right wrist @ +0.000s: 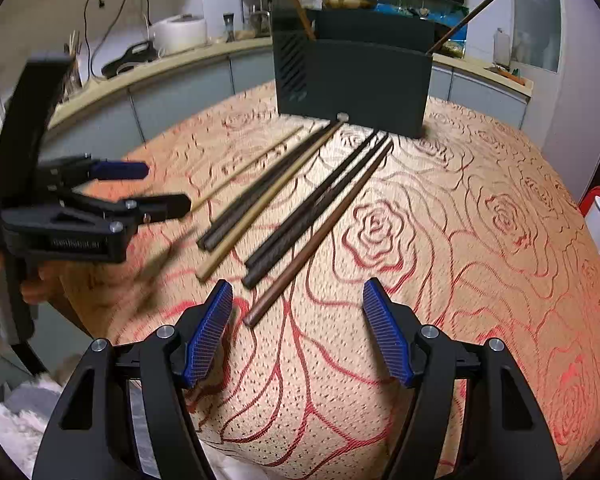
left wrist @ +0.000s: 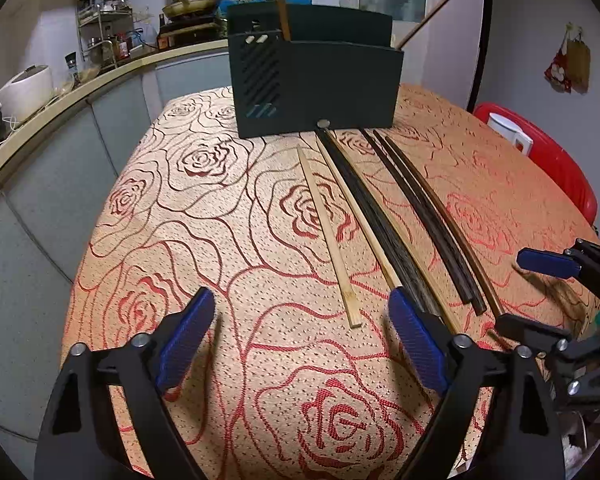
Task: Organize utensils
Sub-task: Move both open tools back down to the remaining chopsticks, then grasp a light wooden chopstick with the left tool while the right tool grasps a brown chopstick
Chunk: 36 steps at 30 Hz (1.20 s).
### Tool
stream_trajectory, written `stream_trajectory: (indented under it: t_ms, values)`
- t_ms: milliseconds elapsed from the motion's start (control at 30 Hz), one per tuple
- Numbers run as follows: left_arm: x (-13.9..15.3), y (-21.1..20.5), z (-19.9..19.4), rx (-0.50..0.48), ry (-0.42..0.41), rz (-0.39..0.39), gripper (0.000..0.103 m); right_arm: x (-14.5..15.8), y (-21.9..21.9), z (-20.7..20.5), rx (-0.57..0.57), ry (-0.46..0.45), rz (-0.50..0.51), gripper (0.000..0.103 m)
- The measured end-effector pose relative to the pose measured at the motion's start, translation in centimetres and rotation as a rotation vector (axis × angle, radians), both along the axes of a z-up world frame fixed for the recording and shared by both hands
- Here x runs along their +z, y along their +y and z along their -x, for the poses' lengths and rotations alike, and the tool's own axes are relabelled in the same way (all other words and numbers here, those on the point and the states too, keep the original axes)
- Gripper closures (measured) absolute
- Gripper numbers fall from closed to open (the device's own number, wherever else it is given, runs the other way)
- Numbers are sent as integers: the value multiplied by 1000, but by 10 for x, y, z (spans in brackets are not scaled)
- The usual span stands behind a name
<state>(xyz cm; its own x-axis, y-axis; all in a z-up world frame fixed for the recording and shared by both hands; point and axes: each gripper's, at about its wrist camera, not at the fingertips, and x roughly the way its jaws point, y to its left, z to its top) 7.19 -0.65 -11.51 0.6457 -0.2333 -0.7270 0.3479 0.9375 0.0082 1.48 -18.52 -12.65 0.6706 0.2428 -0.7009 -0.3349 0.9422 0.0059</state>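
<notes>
Your left gripper (left wrist: 302, 334) hangs over the near part of the round table's rose-patterned orange cloth (left wrist: 204, 208) with its blue-padded jaws spread wide and nothing between them; its right pad sits just beside the near ends of the chopsticks. Your right gripper (right wrist: 298, 330) is also spread, empty, with the near tip of the reddish-brown wooden chopstick (right wrist: 320, 226) lying just ahead of its left pad. The loose chopsticks lie side by side on the cloth, running from near you toward the far dark rectangular utensil holder (left wrist: 320, 84): a pale bamboo chopstick (left wrist: 327, 236) farthest left, then a second pale one (left wrist: 358, 216) touching a pair of black ones (left wrist: 374, 220), then another dark pair (left wrist: 420, 216) and the reddish-brown one on the right. Two brown sticks already stand tilted in the holder, one at its left section (left wrist: 282, 4) and one at its right end (left wrist: 424, 22). A small round metal button (left wrist: 323, 123) shows at the holder's base.
</notes>
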Motion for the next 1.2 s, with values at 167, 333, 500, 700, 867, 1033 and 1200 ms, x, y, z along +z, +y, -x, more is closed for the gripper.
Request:
stream_trajectory:
  t_ms: [167, 333, 500, 700, 867, 1033, 1200]
  values:
    - [-10, -5, -2, -2, 15, -22, 29, -3, -4, -2, -26, 1, 9, 43]
    - [-9, 0, -3, 13, 17, -17, 38, -1, -18, -5, -80, 4, 6, 51]
    - [-8, 1, -3, 20, 10, 3, 43, 0, -24, -4, -118, -1, -13, 63]
    - [-8, -8, 1, 5, -22, -5, 63, -3, -18, -3, -121, -31, -12, 74]
    - [-8, -12, 4, -12, -45, -4, 88, -3, -17, -2, -130, -49, -9, 82]
    - [-8, -12, 4, -19, -44, -2, 96, -3, -20, -3, -142, -56, -8, 92]
    - [-3, -9, 4, -20, -40, -1, 96, -1, -25, -6, -149, -32, -32, 94]
